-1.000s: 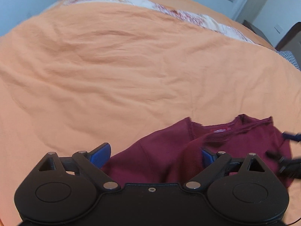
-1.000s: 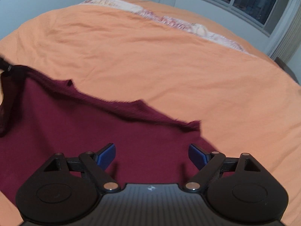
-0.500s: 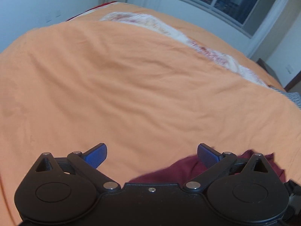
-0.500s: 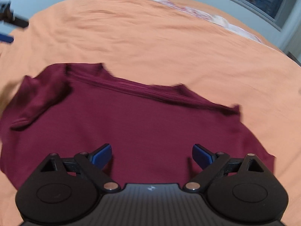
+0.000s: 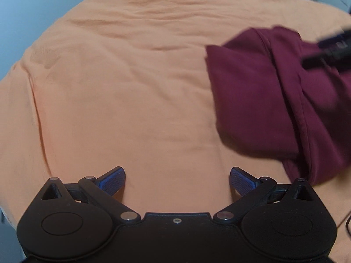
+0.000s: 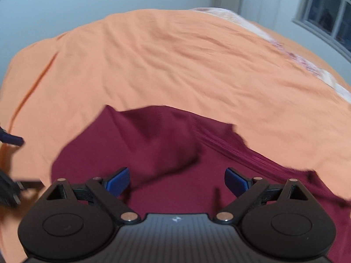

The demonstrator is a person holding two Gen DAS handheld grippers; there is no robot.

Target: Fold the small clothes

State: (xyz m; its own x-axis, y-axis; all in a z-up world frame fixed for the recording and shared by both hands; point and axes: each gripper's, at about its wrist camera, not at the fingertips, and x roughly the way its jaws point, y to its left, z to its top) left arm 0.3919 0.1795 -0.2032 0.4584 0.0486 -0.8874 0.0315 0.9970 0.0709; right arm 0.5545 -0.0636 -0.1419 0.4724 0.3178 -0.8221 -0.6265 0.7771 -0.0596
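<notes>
A dark maroon knit top (image 6: 166, 153) lies on the wide orange bedsheet (image 5: 122, 92) that covers the bed. In the right wrist view the garment spreads directly under and ahead of the right gripper (image 6: 176, 180), its ribbed neckline band running from the middle toward the lower right, so the long axis sits roughly across that view. A sleeve or folded flap lies doubled over the left part of the body of the top. The edges are blurred, so finer detail of the fold cannot be made out.

The right gripper has its blue-padded jaws spread wide with nothing between them, hanging just above the maroon cloth. The left gripper (image 5: 176, 180) is likewise spread and empty, over bare sheet.

The left wrist view shows the top off to its right, with a seam running down toward the lower right corner and a dark blurred piece of the other tool over it at the right edge. Only the right wrist view shows the grey-framed window (image 6: 329, 13) and the pale patterned bedding (image 6: 311, 65) along the far side.
</notes>
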